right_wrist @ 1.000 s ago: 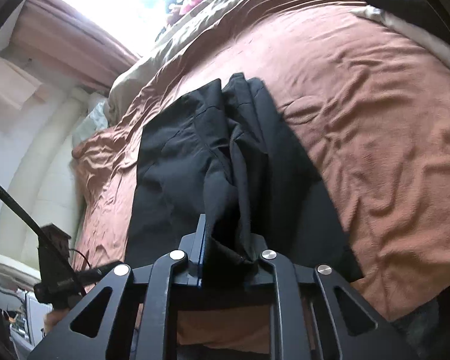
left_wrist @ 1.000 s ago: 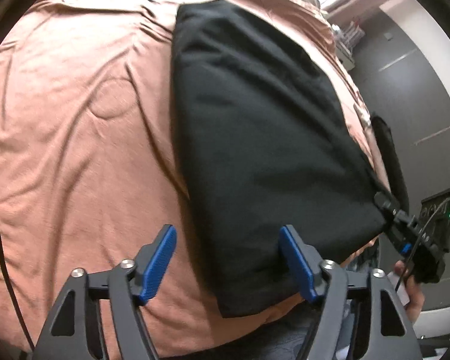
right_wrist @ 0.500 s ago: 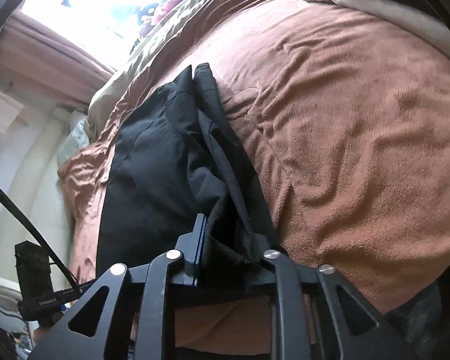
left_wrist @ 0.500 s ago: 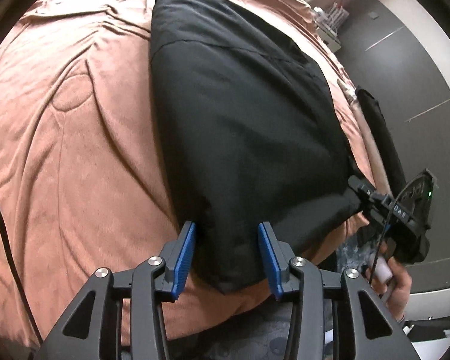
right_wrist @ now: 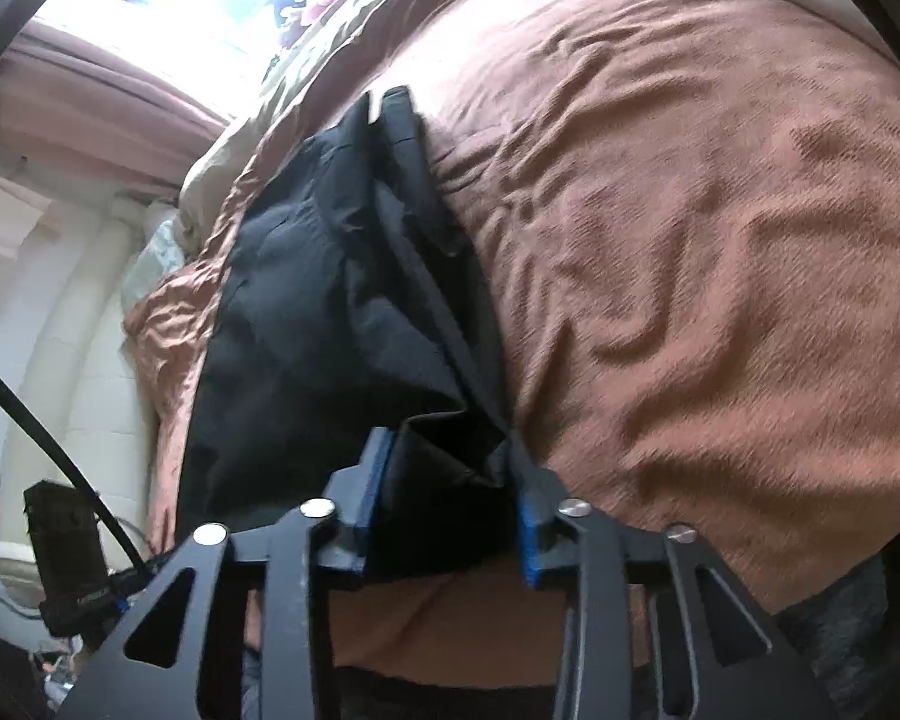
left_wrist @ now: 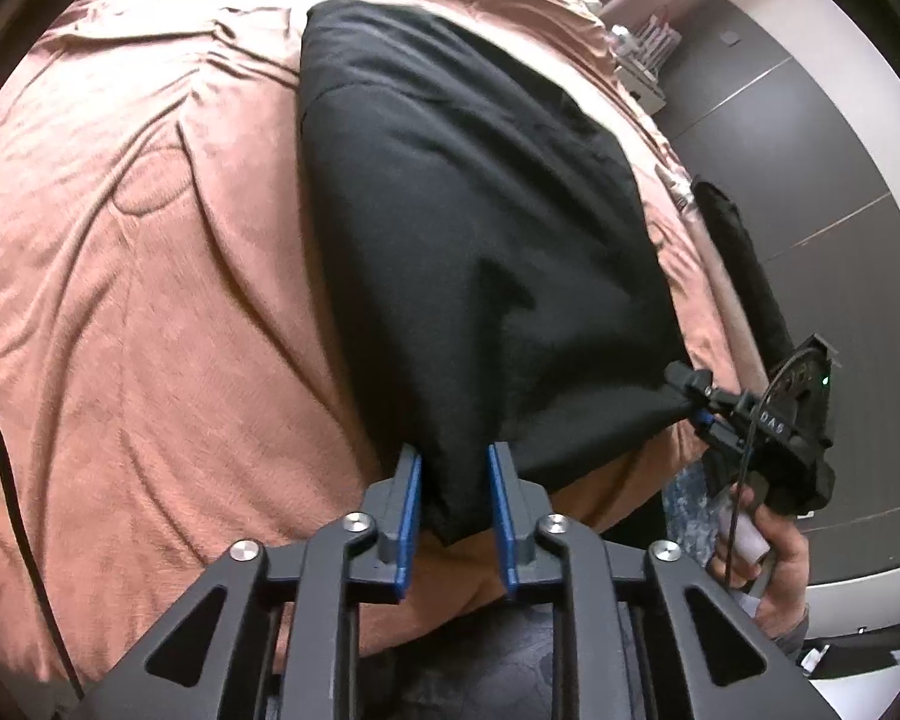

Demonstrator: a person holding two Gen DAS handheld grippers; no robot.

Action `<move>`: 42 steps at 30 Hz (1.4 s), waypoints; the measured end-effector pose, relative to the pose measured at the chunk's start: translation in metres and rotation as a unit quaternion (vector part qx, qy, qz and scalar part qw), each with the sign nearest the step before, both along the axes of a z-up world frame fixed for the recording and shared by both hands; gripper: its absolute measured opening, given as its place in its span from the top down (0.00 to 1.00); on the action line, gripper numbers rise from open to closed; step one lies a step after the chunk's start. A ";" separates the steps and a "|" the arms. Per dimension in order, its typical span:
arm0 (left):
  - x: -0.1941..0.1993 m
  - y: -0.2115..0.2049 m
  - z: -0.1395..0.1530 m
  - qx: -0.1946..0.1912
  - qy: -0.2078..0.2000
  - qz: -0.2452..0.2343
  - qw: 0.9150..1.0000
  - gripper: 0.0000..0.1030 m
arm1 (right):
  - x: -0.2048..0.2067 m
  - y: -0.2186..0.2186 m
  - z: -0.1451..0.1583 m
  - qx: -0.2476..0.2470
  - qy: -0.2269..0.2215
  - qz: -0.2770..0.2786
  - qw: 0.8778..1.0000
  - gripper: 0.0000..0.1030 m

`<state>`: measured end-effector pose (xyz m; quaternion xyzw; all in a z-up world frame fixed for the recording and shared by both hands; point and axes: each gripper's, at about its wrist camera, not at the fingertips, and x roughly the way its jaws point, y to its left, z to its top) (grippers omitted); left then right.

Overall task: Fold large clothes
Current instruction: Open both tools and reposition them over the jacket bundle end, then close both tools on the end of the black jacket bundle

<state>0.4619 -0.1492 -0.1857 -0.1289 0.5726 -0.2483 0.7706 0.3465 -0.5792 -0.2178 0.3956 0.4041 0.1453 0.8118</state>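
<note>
Now the left gripper (left_wrist: 453, 480) jaws are closing around the black garment's (left_wrist: 480, 228) 6 o'clock corner; the right gripper (right_wrist: 450, 480) pinches its other corner on the bed (left_wrist: 150, 300).

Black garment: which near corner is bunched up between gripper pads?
The black garment's corner in the right gripper, crumpled thick; the other corner hangs flat between the left gripper's closing jaws.

Left tool (left_wrist: 455, 486) angled steeply down, jaws closing; right tool (right_wrist: 444, 480) lower-pitched, pads apart.
</note>
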 end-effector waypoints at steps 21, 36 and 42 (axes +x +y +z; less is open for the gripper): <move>0.027 0.062 0.022 0.039 -0.011 -0.002 0.999 0.36 | 0.006 -0.017 0.050 -0.023 -0.015 0.057 0.998 0.28; 0.129 0.053 0.010 0.012 -0.013 0.041 0.999 0.36 | 0.112 -0.017 0.025 0.004 0.005 0.082 0.997 0.23; 0.165 0.049 -0.007 0.015 -0.013 0.059 0.998 0.36 | 0.150 -0.013 0.012 0.033 0.018 0.101 0.994 0.23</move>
